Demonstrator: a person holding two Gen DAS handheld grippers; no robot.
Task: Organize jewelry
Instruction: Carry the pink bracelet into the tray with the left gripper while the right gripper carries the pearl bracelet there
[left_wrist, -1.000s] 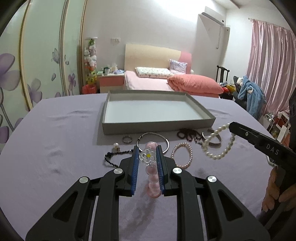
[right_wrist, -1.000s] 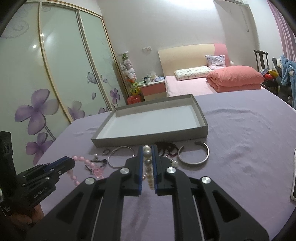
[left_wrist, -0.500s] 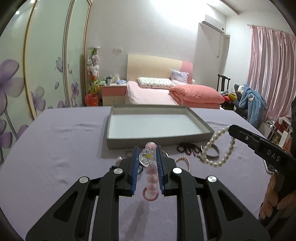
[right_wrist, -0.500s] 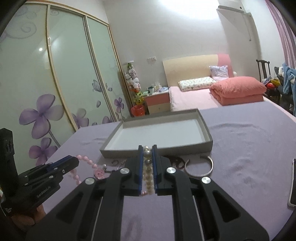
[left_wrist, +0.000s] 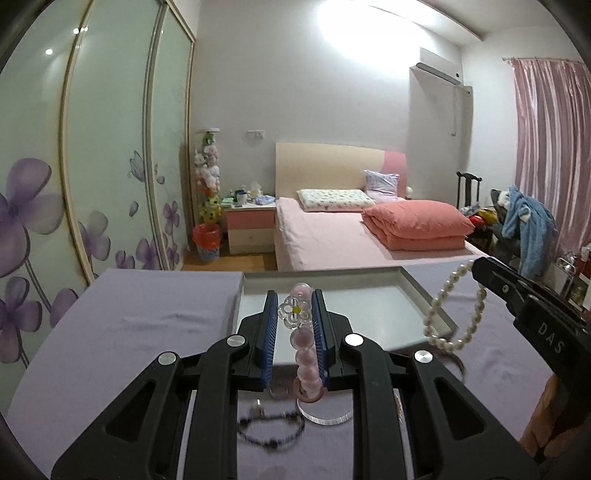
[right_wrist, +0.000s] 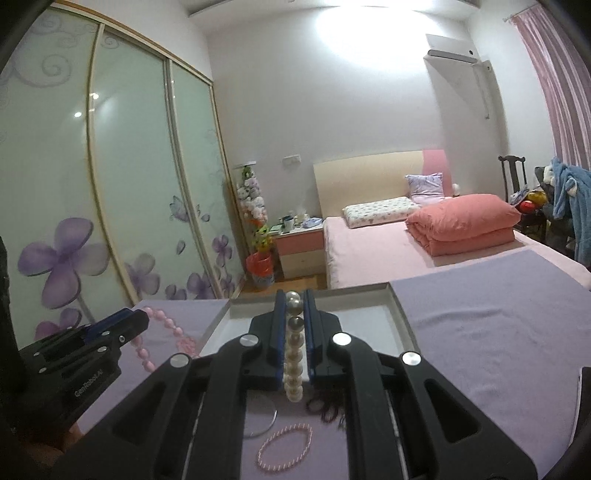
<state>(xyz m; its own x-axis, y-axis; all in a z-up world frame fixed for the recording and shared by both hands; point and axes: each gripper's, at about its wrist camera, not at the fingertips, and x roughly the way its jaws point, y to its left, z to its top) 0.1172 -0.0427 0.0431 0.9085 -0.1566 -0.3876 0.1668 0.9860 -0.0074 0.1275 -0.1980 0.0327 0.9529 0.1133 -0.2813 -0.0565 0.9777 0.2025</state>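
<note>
My left gripper (left_wrist: 294, 306) is shut on a pink bead bracelet (left_wrist: 306, 362) with a clear flower charm, which hangs down between its blue pads above the table. My right gripper (right_wrist: 294, 306) is shut on a white pearl bracelet (right_wrist: 293, 365) that dangles the same way. Each shows in the other's view: the pearl bracelet (left_wrist: 454, 310) hangs off the right gripper at the right, and the pink bracelet (right_wrist: 166, 339) off the left gripper (right_wrist: 142, 317) at the left. Just ahead of both lies the shallow grey tray (left_wrist: 432, 295) with a white floor, seen also as the tray (right_wrist: 400, 317).
Under the grippers on the lilac tablecloth (right_wrist: 498, 332) lie a dark bead bracelet (left_wrist: 269, 430), a silver bangle (right_wrist: 264, 417), a thin pink bracelet (right_wrist: 286, 446) and dark hair ties (right_wrist: 328, 404). A bed (left_wrist: 332, 236) stands beyond the table's far edge.
Both grippers have risen off the table with their bracelets and tilted up; the tray and the loose jewelry have slid lower in both views. Both grips are unchanged.
</note>
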